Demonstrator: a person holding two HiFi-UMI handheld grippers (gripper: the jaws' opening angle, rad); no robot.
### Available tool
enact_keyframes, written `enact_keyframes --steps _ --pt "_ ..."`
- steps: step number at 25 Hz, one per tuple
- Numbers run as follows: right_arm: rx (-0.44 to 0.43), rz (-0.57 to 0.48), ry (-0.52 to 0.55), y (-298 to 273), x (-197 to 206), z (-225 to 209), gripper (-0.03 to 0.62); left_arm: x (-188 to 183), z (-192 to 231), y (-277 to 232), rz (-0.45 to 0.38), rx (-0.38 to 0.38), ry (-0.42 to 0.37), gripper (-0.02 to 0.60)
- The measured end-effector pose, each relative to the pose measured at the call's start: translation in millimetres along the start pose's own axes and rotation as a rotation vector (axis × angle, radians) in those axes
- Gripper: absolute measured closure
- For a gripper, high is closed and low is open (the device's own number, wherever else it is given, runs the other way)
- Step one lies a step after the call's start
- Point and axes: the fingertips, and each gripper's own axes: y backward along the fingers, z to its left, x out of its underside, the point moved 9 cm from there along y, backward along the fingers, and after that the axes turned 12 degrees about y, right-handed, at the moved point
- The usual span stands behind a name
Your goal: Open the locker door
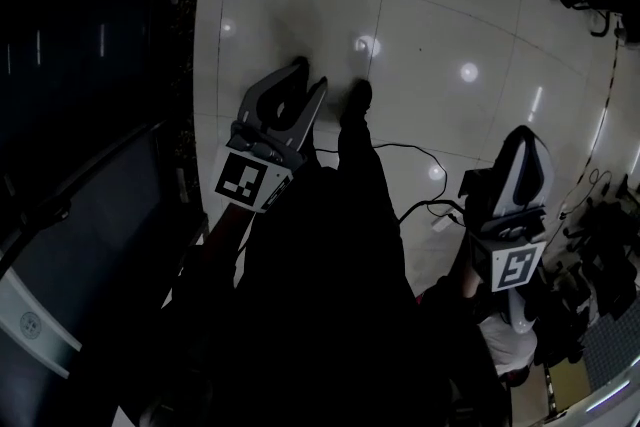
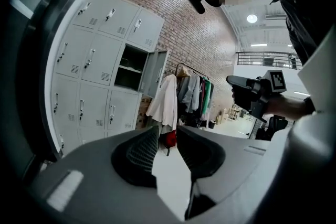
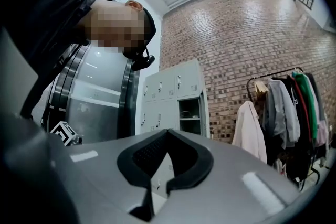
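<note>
Grey left claw point(image 2: 167, 132), black ribbed pads point(image 2: 137, 153)

Left gripper point(image 1: 310, 75) parted, right gripper point(image 1: 525, 137) closed

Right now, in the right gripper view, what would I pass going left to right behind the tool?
Person's dark jacket → grey lockers → open locker compartment → white coat → rack of grey, dark and green clothes.
</note>
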Motion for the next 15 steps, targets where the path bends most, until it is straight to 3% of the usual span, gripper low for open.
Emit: enact_keyframes --steps 7,15 --pt "-0.059 0.014 0.08 21.5 5.7 -32.5 0.594 11.5 -51.9 -10.3 -0.066 -0.061 -0.022 0.457" --pt "-0.104 0.014 0.045 27.2 19.6 -22.3 0.594 12.8 -62.2 15.7 -0.114 -0.129 -0.044 0.457"
